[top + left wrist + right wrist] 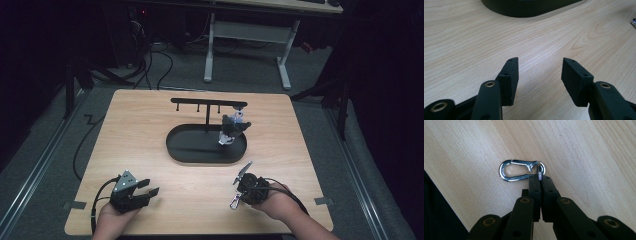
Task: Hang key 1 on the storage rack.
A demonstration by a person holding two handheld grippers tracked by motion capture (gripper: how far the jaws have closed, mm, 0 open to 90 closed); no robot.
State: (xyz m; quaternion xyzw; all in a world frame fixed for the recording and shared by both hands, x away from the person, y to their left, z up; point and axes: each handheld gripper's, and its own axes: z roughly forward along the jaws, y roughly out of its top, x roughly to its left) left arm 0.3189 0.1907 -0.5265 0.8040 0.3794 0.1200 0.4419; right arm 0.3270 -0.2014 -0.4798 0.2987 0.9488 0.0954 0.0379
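Pinching a silver carabiner clip [520, 170] by the small ring at its end, the right gripper [239, 194] is keeping its jaws pressed together near the front edge of the wooden table [150, 130], with the clip sticking out past the fingertips, just over the wood. Across from it, the left gripper [148, 187] is holding its jaws apart over bare wood, gripping nothing. Farther back, a black oval tray [190, 147] is sitting mid-table, carrying a black hook stand [207, 104] with a small figure keychain [231, 127] hanging from it.
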